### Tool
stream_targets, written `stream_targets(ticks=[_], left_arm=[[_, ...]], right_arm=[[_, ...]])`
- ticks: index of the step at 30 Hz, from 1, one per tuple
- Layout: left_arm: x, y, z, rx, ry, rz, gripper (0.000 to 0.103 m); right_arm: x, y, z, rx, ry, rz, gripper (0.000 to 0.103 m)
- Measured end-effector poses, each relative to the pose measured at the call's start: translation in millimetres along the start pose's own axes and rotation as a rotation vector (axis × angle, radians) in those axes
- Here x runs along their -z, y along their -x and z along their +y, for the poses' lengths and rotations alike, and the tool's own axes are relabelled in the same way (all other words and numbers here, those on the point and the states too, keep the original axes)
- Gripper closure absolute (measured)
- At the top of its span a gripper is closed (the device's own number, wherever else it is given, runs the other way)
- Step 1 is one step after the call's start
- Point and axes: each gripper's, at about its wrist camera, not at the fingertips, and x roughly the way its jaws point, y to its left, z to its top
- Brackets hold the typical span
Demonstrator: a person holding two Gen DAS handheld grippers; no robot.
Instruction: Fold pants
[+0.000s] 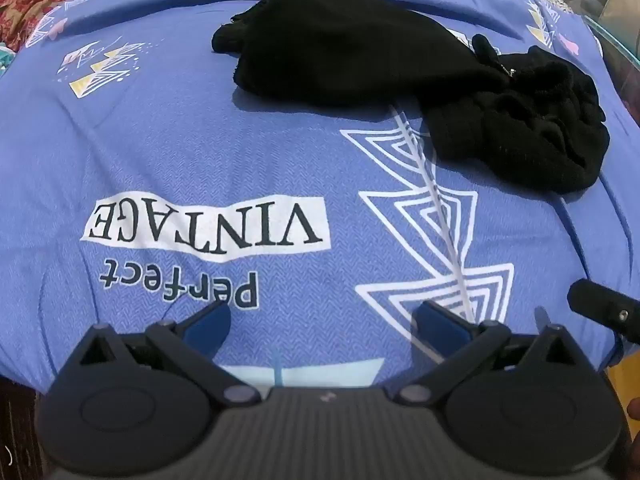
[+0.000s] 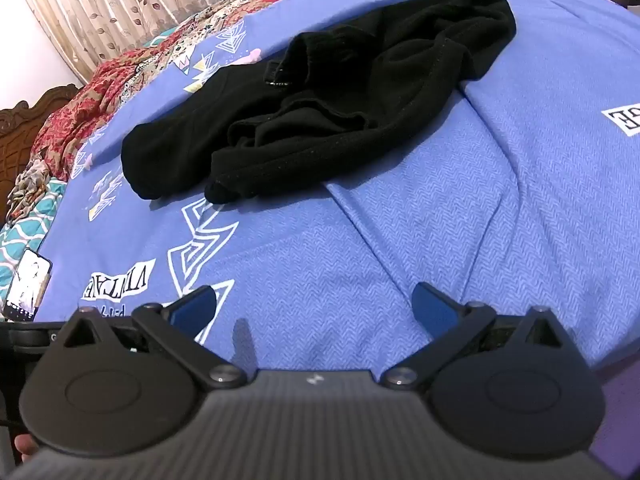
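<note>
Nearest to me, both tools hung over the bed with nothing in them: the left gripper [image 1: 322, 322] tipped steeply down at the printed sheet, its blue fingers [image 1: 210, 320] spread fully apart, and the right gripper [image 2: 316, 312] at a shallower slant, released just as wide. That wide spread looked like readiness to bite into thick cloth, I judged, since neither was touching anything. Under them lay the blue bedsheet [image 1: 160, 160], smooth enough to serve as a folding surface. Farther off, well clear of both tools, the black pants [image 2: 312, 116] sat in a rumpled heap on the sheet, legs bunched over one another, so no fold had begun. Beyond that a red patterned blanket [image 2: 76, 116] was pushed aside toward the curtain [image 2: 120, 0].
</note>
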Motion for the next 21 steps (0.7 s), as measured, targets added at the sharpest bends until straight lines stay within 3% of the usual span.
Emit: stream_targets(ticks=[21], left_arm=[[2.4, -0.3, -2.3, -0.017, -0.031, -0.006, 0.0]], right_arm=[[-0.7, -3.9, 1.2, 0.008, 0.0, 0.0, 0.0]])
